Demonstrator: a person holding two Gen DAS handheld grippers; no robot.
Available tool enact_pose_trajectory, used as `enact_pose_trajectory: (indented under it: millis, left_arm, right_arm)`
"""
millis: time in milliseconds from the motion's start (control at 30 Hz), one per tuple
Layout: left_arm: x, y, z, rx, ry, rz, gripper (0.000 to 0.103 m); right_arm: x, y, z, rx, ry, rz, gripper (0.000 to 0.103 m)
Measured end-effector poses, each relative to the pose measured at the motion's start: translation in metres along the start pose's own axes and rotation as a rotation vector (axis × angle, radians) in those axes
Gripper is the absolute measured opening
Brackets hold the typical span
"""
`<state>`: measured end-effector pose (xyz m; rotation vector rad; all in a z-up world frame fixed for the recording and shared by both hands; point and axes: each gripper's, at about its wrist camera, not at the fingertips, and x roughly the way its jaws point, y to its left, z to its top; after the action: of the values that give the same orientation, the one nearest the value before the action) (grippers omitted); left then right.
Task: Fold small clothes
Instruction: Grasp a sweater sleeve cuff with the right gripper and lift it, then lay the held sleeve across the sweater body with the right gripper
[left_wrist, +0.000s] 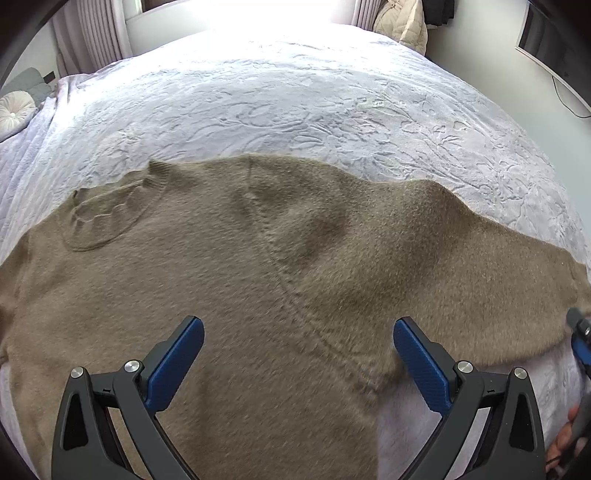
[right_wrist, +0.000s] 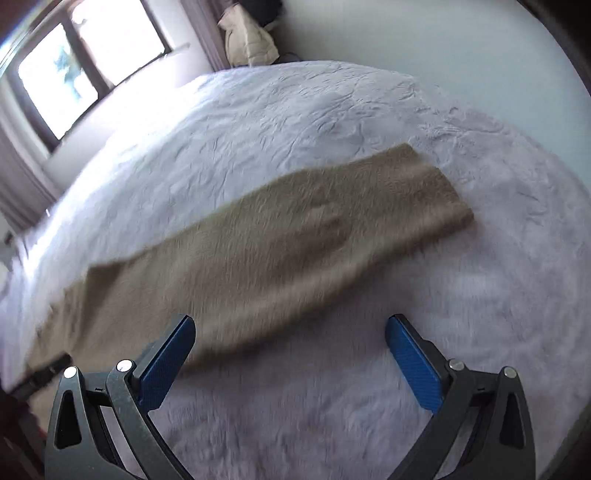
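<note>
- Left wrist view: we see the taupe sweater spread flat on the bed, collar ahead and to the left of the jaws, one sleeve running off to the right.
- Our left gripper hangs over the sweater body near the armpit seam, its jaws wide apart and holding nothing.
- At the right edge of this view a blurred bit of the other tool and a hand show.
- In the right wrist view the sleeve lies stretched ahead of the jaws, its cuff at the far right end, all of it resting on the bed cover.
- Our right gripper also has its jaws apart and empty; the sleeve's near edge lies just ahead of the left jaw, and bare cover lies between the jaws.
- We judge the step in hand to be folding this sleeve in across the body; no fold shows yet.
- To do it well, we would take the sleeve near the cuff with the right jaws, pinching both layers of knit and not the fluffy cover under it.
- We would rest the left jaws by the shoulder seam as a hinge, so the body does not drag.
- The knit looks soft and limp, so we would lift low and lay it square, without bunching.
</note>
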<state>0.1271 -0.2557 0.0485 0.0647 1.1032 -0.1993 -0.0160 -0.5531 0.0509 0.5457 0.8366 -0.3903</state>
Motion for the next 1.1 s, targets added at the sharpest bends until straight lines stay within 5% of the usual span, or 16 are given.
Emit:
enact_pose_trajectory:
  millis: [100, 167, 200, 300, 467, 600, 667, 800, 933, 1100]
  left_arm:
    - [0.011, 0.005, 0.010, -0.047, 0.007, -0.002, 0.103]
    - [0.014, 0.016, 0.017, -0.105, 0.007, -0.021, 0.103]
    - [0.017, 0.023, 0.020, -0.132, 0.008, -0.026, 0.103]
    - [0.023, 0.034, 0.029, -0.168, 0.007, -0.011, 0.103]
    - [0.037, 0.008, 0.033, -0.104, 0.018, -0.025, 0.103]
    - [0.045, -0.027, 0.029, 0.040, -0.010, 0.072, 0.103]
    - [0.043, -0.027, 0.029, 0.039, -0.005, 0.064, 0.103]
    - [0.035, -0.014, 0.026, -0.021, 0.011, -0.010, 0.103]
    - [0.047, -0.033, 0.021, 0.104, 0.032, 0.092, 0.103]
    - [0.009, 0.018, 0.021, -0.051, 0.029, -0.083, 0.103]
  right_arm:
    - [0.010, 0.001, 0.020, 0.016, -0.039, 0.013, 0.094]
    - [0.018, 0.000, 0.033, 0.015, -0.054, 0.026, 0.065]
    - [0.021, -0.001, 0.039, 0.016, -0.046, 0.044, 0.039]
    - [0.016, -0.012, 0.043, 0.039, -0.059, 0.094, 0.008]
    - [-0.046, -0.026, 0.015, 0.031, -0.232, 0.064, 0.008]
    - [-0.023, -0.026, 0.008, -0.016, -0.134, 0.004, 0.013]
    - [-0.009, -0.038, 0.010, 0.034, -0.062, 0.021, 0.019]
    - [-0.018, -0.044, 0.015, 0.041, -0.112, 0.034, 0.019]
    - [-0.043, -0.016, 0.015, -0.031, -0.169, 0.044, 0.012]
    - [-0.099, 0.058, 0.016, -0.220, -0.291, 0.061, 0.010]
